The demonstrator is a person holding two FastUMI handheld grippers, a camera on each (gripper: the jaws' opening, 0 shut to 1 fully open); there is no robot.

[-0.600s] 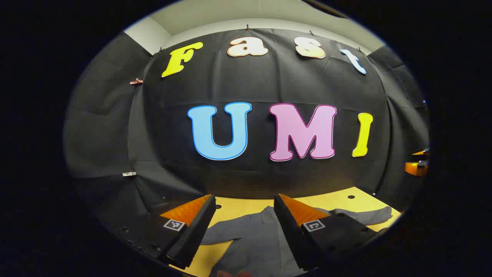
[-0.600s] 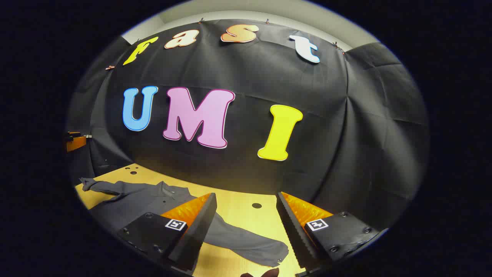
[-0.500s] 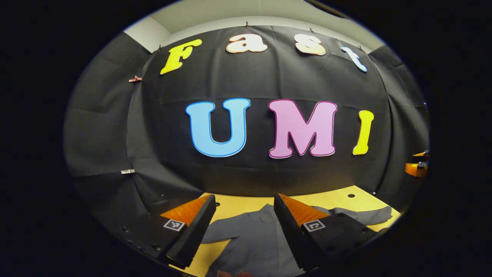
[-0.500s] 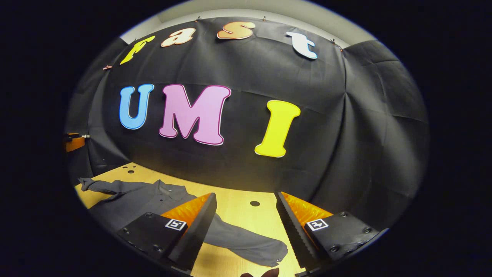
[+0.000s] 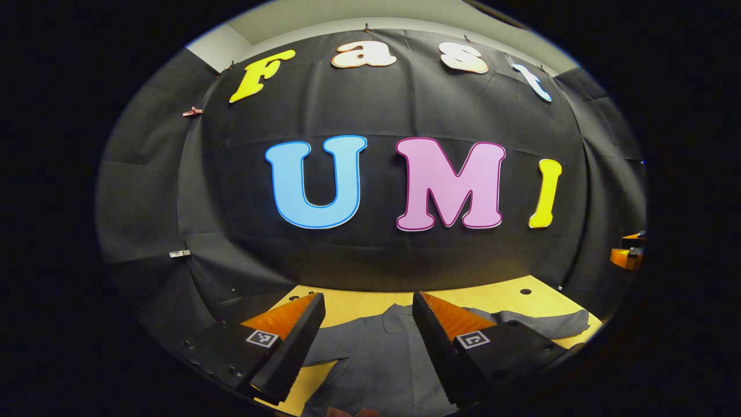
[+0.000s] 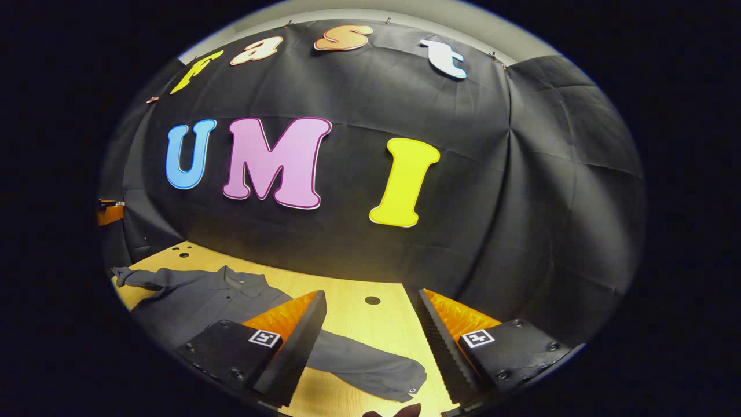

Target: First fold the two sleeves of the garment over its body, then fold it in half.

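A grey collared shirt (image 5: 370,359) lies flat on the yellow wooden table (image 5: 503,298), collar toward the back wall. In the left gripper view my left gripper (image 5: 366,304) hovers open above the shirt's chest and collar, holding nothing. One sleeve (image 5: 544,321) stretches to the right there. In the right gripper view the shirt's body (image 6: 197,301) lies at the left, and one sleeve (image 6: 370,368) runs out beneath my open right gripper (image 6: 370,301), its cuff between the fingers. The other sleeve (image 6: 139,277) reaches the table's far left.
The black cloth wall rises close behind the table's far edge. Small round holes (image 6: 372,300) dot the tabletop. An orange object (image 5: 625,258) sits at the right margin of the left gripper view, and a similar orange object (image 6: 109,213) sits at the left margin of the right gripper view.
Both views have tilted slightly downward: the wall shifts up and more table and shirt come into sight. Both grippers stay open and the shirt has not moved.
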